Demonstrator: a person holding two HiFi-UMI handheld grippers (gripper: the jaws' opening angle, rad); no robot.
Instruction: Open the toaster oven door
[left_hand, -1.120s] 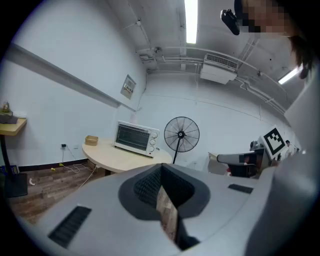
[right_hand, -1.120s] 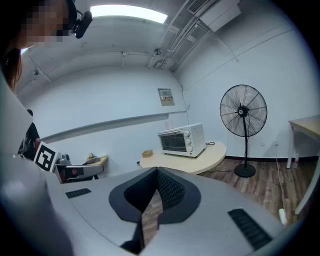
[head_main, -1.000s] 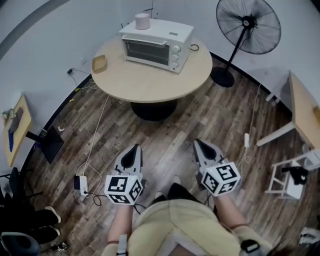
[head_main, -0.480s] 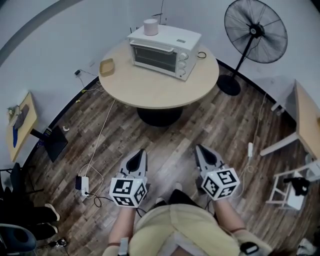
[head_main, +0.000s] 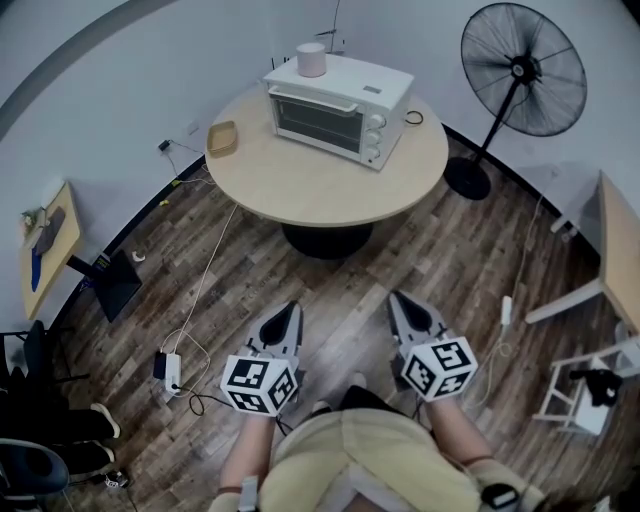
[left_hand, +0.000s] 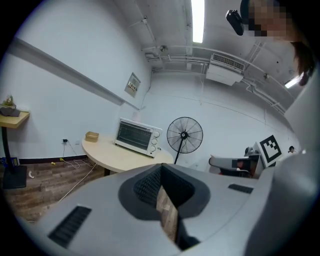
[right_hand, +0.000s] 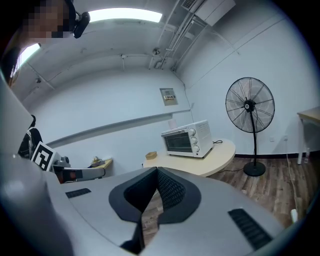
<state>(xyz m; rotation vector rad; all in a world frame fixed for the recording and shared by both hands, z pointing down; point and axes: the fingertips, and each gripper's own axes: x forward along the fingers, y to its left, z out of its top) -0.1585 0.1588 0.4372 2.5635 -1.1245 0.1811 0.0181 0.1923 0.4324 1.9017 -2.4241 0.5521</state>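
Toaster oven (head_main: 340, 108), door shut, stands on the round tabletop (head_main: 320, 190); well apart, ahead of both tools. Left tool (head_main: 288, 312) and right tool (head_main: 398, 300) clenched, empty.

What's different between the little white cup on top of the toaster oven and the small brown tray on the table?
Colour: the cup is white, the tray light brown.
Shape: the cup is an upright cylinder, the tray low and squarish.
Place: the cup stands on the toaster oven, the tray on the table, left of the oven near the edge.
Both are small.
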